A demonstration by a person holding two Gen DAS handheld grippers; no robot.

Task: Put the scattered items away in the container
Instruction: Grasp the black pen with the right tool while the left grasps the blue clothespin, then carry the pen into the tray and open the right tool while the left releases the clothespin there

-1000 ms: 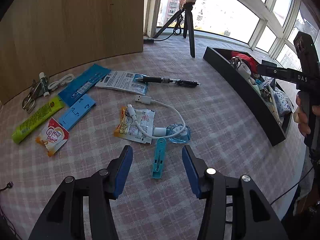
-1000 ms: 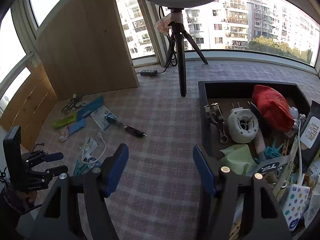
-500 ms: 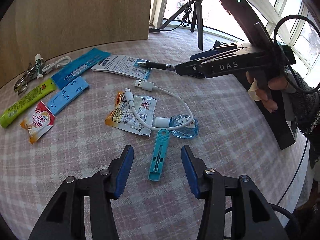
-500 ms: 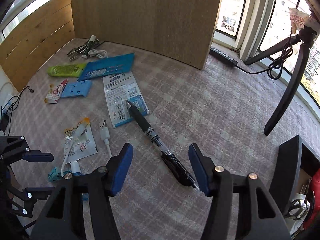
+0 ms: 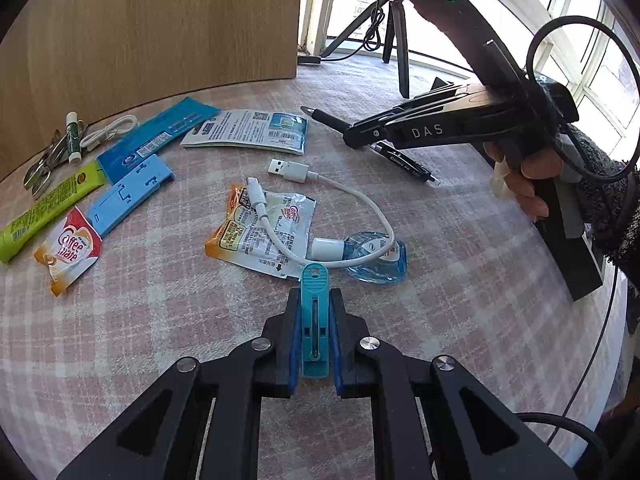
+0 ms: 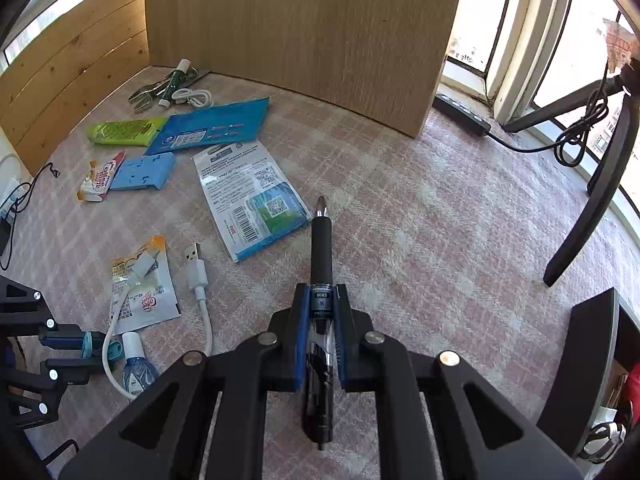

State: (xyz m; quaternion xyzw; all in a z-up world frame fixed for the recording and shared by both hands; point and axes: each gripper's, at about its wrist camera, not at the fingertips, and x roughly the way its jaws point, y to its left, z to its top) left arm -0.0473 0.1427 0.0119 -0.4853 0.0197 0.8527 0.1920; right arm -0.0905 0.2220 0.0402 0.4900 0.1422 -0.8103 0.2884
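Note:
A teal clothes peg point(image 5: 314, 280) lies on the pink checked cloth, and my left gripper point(image 5: 315, 300) is closing its blue pads on the peg's sides. The pads touch it. A black pen point(image 6: 322, 240) lies on the cloth pointing away from me. My right gripper point(image 6: 321, 292) is closing on its barrel, with the pads pressed against it. In the left wrist view the right gripper point(image 5: 352, 136) comes in from the right over the pen point(image 5: 404, 162). The black container point(image 6: 588, 344) stands at the right edge, with several items in it.
A white USB cable point(image 5: 360, 208), a small blue bottle point(image 5: 376, 256), creamer sachets point(image 5: 264, 236), blue packets point(image 5: 156, 136), a green tube point(image 5: 48, 208) and pliers point(image 5: 44, 160) are scattered on the cloth. A wooden panel point(image 6: 304, 32) stands behind them. A tripod leg point(image 6: 592, 196) stands at the right.
Both grippers' jaws have closed, the left on the clothes peg and the right on the pen. A second ago the right gripper was by the container, then it swung over to the pen.

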